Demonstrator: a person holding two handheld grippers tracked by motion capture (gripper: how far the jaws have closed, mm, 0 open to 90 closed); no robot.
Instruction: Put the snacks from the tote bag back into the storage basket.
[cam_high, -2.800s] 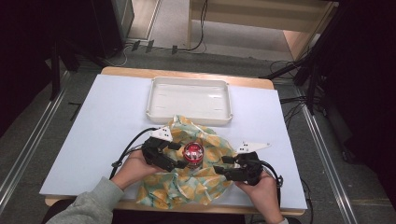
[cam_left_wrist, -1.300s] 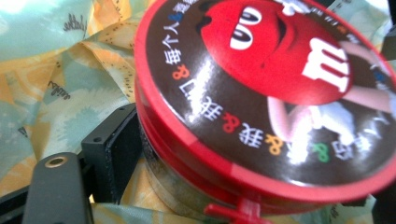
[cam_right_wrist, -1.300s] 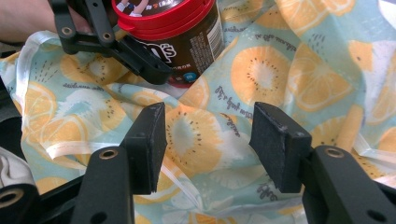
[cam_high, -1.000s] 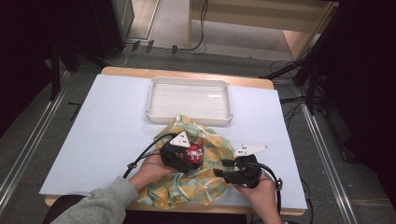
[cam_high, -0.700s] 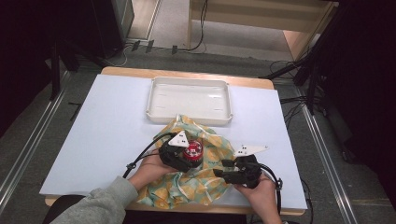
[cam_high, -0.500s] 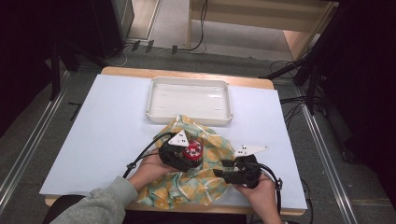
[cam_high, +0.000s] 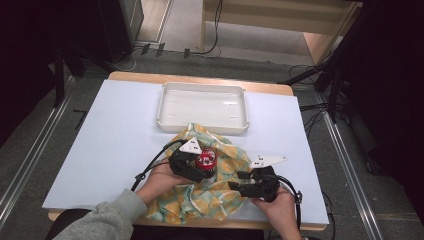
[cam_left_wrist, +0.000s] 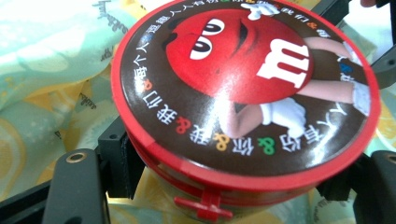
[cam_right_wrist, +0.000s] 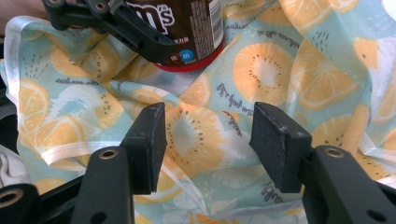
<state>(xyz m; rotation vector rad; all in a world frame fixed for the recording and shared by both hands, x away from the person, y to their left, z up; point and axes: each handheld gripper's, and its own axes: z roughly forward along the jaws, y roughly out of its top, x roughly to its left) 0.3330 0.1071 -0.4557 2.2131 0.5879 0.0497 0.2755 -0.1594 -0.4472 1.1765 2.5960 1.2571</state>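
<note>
My right gripper (cam_right_wrist: 208, 144) hangs open with nothing held, just above the fruit-print cloth (cam_right_wrist: 289, 79). My left gripper (cam_high: 197, 167) clamps the red-lidded candy jar (cam_left_wrist: 245, 88) by its sides over that cloth. I judge I'm mid-carry; next comes setting it into the white tray (cam_high: 202, 122) beyond.

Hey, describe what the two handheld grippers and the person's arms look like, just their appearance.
Both are black. The left gripper and right gripper each carry a white three-cornered plate on top and trail a black cable. In the right gripper view, the jaws end in flat, rectangular black pads on arms with round screw holes. The left arm wears a grey sleeve; the hands wear no gloves.
</note>
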